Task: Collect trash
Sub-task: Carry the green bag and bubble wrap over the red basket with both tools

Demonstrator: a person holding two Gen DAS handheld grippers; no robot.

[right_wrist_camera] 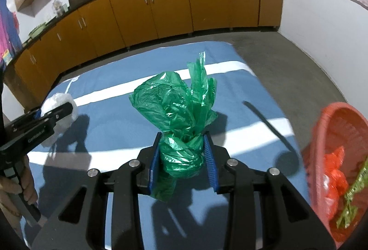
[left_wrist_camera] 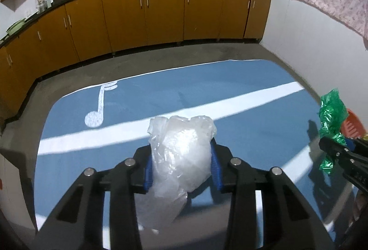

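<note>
A crumpled clear-white plastic bag [left_wrist_camera: 181, 158] sits between the blue pads of my left gripper [left_wrist_camera: 181, 146], which is shut on it above the blue mat [left_wrist_camera: 241, 93]. In the right wrist view the same bag [right_wrist_camera: 56, 98] shows at the far left, behind the left gripper [right_wrist_camera: 57, 111]. My right gripper [right_wrist_camera: 181, 137] is shut on the knotted neck of a green plastic bag [right_wrist_camera: 174, 102], whose loose top fans out above the pads. The green bag [left_wrist_camera: 332, 111] and the right gripper [left_wrist_camera: 331, 146] also appear at the right edge of the left wrist view.
A red plastic basket [right_wrist_camera: 338, 116] stands at the mat's right edge, holding a red bag [right_wrist_camera: 333, 176] and a green strip. Orange cabinets [right_wrist_camera: 170, 3] run along the far wall behind grey floor. A hand [right_wrist_camera: 27, 183] grips the left tool's handle.
</note>
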